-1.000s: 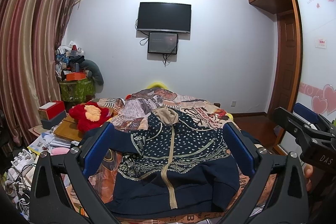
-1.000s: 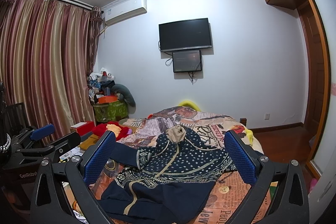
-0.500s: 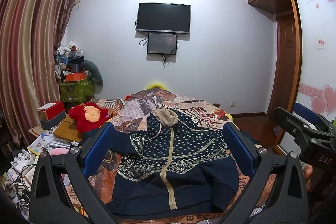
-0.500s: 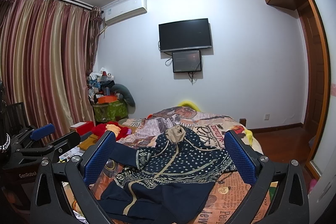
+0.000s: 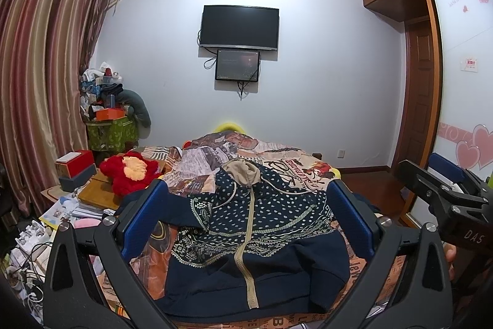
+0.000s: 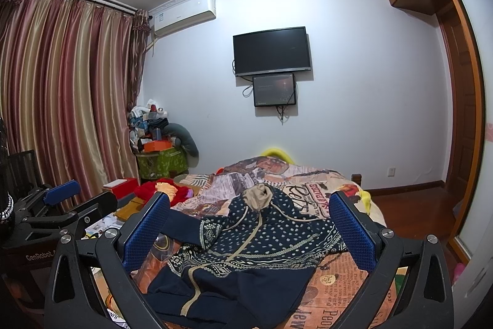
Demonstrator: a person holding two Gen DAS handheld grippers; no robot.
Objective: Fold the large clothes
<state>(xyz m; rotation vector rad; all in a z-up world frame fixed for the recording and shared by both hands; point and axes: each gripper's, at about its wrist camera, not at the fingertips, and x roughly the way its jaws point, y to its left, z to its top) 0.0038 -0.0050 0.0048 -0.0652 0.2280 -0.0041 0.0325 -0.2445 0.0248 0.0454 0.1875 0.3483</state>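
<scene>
A navy hooded zip jacket with white dots, patterned bands and a tan hood lies spread face up on the bed, hem toward me. It also shows in the right wrist view. My left gripper is open and empty, held above the near edge of the jacket. My right gripper is open and empty, above the jacket's right side. The right gripper also shows at the right edge of the left wrist view. The left gripper shows at the left of the right wrist view.
The bed has a newspaper-print cover. A red plush toy lies on a cluttered side table at the left. Curtains hang on the left. A wardrobe and door stand on the right. A TV hangs on the far wall.
</scene>
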